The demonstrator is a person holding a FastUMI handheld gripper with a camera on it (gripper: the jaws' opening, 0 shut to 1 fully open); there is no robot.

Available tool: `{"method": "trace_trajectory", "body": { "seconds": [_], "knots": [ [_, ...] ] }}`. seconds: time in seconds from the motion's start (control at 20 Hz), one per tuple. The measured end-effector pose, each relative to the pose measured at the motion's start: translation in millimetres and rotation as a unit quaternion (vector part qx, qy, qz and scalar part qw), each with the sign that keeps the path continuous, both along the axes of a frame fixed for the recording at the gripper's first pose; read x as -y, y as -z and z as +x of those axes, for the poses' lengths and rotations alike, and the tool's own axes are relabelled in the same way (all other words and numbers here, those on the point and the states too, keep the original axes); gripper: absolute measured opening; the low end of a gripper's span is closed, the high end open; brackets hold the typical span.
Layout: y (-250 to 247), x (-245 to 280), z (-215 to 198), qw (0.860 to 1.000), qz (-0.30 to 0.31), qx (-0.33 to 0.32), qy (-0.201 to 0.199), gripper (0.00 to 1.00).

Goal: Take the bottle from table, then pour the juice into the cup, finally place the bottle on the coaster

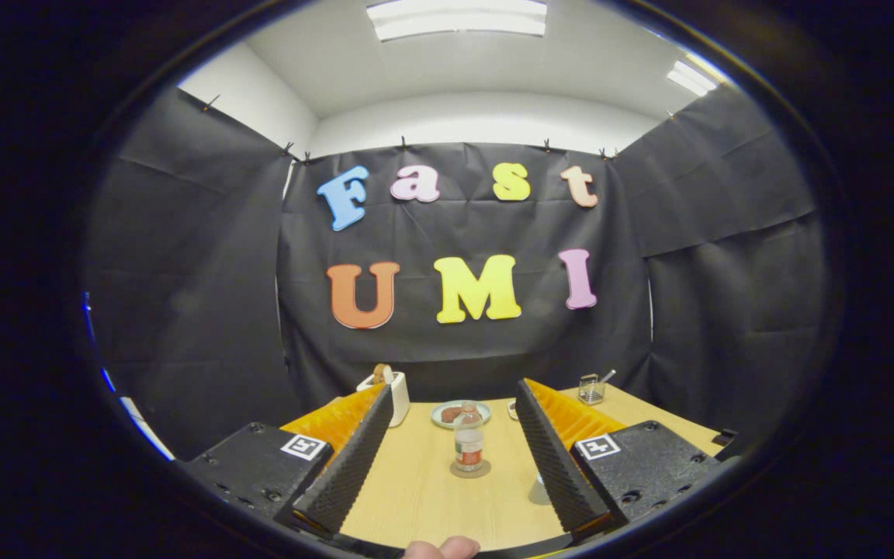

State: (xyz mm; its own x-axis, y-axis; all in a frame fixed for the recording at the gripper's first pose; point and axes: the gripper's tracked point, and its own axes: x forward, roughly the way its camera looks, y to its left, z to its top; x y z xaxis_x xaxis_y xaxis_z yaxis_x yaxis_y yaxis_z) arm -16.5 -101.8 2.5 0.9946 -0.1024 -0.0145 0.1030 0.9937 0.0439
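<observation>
The gripper [451, 458] is spread wide; the bottle [469, 439] stands on a coaster [470, 470] mid-desk [416, 497], with a plate [460, 414] behind it toward the far edge.

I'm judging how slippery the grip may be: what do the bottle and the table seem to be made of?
The bottle, standing on a coaster ahead of the open gripper, looks like clear smooth plastic: light passes through it and a label wraps its middle. The table looks like pale wood or a wood-look laminate with a matt finish: faint grain lines, no glare.

Nothing readable: the bottle [469, 442] label is too small; the gripper [453, 392], jaws apart, carries square coded markers [306, 446].
</observation>
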Motion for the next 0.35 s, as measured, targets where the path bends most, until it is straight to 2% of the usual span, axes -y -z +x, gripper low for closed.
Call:
{"method": "trace_trajectory", "body": {
  "seconds": [0.35],
  "knots": [
    [5, -6, 18, 1.0, 0.005, 0.0, -0.019, 1.0]
  ]
}}
